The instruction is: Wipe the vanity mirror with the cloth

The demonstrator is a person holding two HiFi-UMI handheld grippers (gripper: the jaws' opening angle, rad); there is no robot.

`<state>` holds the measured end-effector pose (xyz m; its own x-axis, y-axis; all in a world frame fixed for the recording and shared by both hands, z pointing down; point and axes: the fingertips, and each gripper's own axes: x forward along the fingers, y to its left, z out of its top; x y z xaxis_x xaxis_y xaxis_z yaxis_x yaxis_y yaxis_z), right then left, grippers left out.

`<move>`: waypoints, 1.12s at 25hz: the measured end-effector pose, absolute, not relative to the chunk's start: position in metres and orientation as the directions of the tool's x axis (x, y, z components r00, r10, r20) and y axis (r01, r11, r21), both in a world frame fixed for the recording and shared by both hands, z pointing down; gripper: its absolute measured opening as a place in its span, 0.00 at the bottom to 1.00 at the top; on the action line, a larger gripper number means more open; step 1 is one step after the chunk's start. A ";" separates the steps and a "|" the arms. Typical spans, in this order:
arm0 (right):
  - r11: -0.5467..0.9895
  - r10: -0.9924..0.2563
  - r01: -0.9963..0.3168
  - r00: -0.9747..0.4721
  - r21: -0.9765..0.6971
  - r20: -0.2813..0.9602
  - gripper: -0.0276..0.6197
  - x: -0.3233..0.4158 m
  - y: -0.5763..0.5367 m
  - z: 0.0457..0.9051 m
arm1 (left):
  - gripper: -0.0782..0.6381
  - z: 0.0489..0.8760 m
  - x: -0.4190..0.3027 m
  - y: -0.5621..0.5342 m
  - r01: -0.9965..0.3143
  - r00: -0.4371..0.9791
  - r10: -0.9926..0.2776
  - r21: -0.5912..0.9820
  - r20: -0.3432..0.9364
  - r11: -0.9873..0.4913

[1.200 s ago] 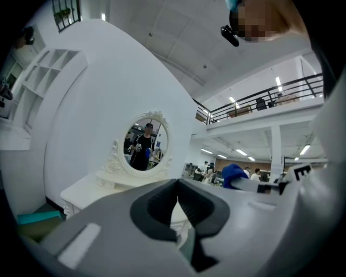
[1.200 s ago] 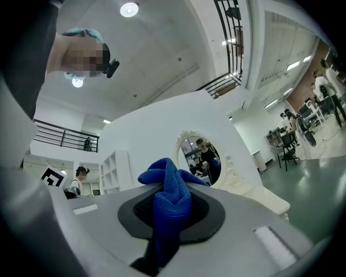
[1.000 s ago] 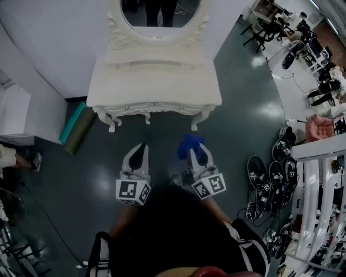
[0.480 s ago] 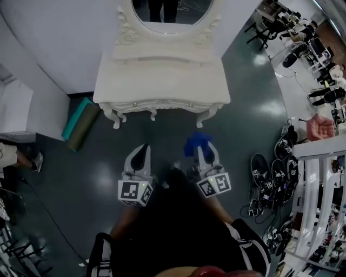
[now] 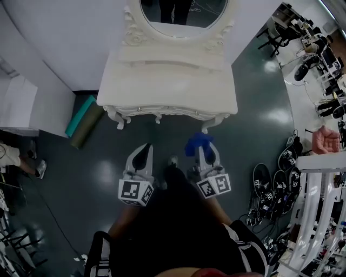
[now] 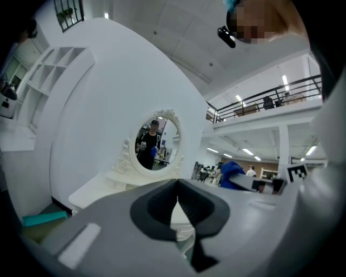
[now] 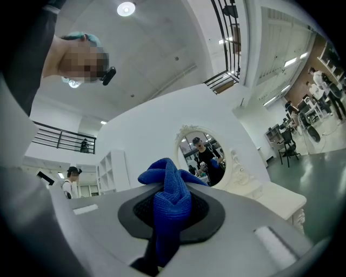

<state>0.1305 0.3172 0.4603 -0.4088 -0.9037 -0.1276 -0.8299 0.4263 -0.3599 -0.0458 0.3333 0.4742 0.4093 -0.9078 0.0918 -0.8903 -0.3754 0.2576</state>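
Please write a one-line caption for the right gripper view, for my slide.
Right tongs shut on a blue cloth, facing the oval mirror of a white vanity.

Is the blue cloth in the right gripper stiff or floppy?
Probably floppy: the blue cloth bunches in soft folds where the right gripper pinches it. Likely light and grippy, given its fuzzy weave.

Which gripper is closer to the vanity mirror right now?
Right, slightly. The right gripper, clamping the blue cloth, hangs before the vanity table almost in line with the vanity mirror; the left gripper is off to the mirror's left and a touch farther back.
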 end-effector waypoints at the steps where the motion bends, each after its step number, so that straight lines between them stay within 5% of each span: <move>1: 0.432 -0.901 -0.827 -0.414 -0.360 -0.128 0.11 0.133 0.309 0.461 | 0.12 0.474 -0.042 0.325 -0.892 0.406 -0.909 0.257 0.090 -0.373; 28: 0.497 -0.863 -0.777 -0.489 -0.387 -0.127 0.11 0.194 0.124 0.466 | 0.12 0.461 0.018 0.142 -0.928 0.320 -0.943 0.232 0.097 -0.291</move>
<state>0.1938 0.1243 0.4658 -0.4889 -0.8631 -0.1268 -0.7767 0.4969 -0.3872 0.0176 0.1423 0.4613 0.3198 -0.9425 0.0967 -0.9281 -0.2910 0.2323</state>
